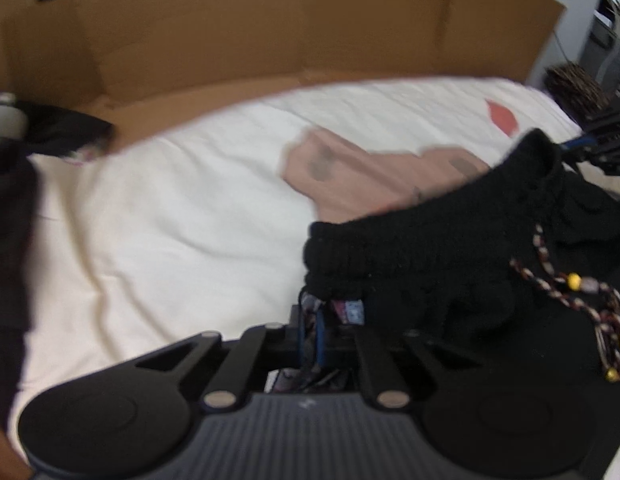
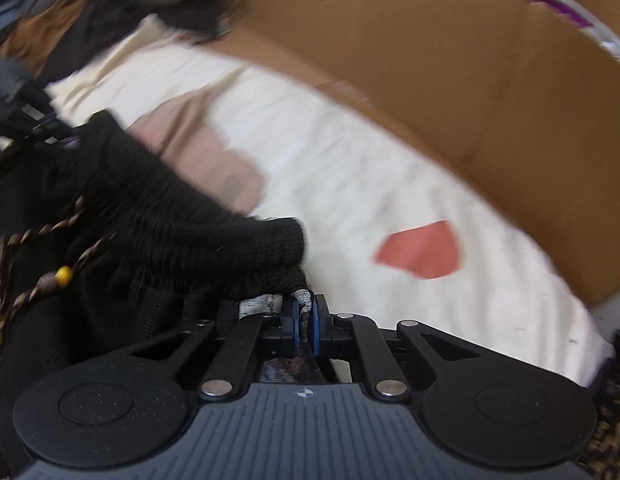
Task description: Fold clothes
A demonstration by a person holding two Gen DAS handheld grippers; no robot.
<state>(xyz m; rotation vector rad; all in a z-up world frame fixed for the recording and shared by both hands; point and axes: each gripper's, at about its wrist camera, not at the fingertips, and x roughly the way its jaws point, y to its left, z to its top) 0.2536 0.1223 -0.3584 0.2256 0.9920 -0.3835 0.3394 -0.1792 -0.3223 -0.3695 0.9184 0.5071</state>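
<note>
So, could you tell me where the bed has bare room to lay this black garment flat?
The widest bare sheet lies between the pink cloth, the cardboard and the left gripper. A smaller strip runs around the red patch below the cardboard. It is crowded where the black garment overlaps the pink cloth.

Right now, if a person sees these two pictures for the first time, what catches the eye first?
The black knitted garment with its ribbed band stands out most: it stretches between the left gripper and the right gripper, both shut on its edge. A braided cord with yellow beads hangs from it. Behind it, on the cream bedsheet, lie a pink cloth and a red patch, before a brown cardboard wall.
</note>
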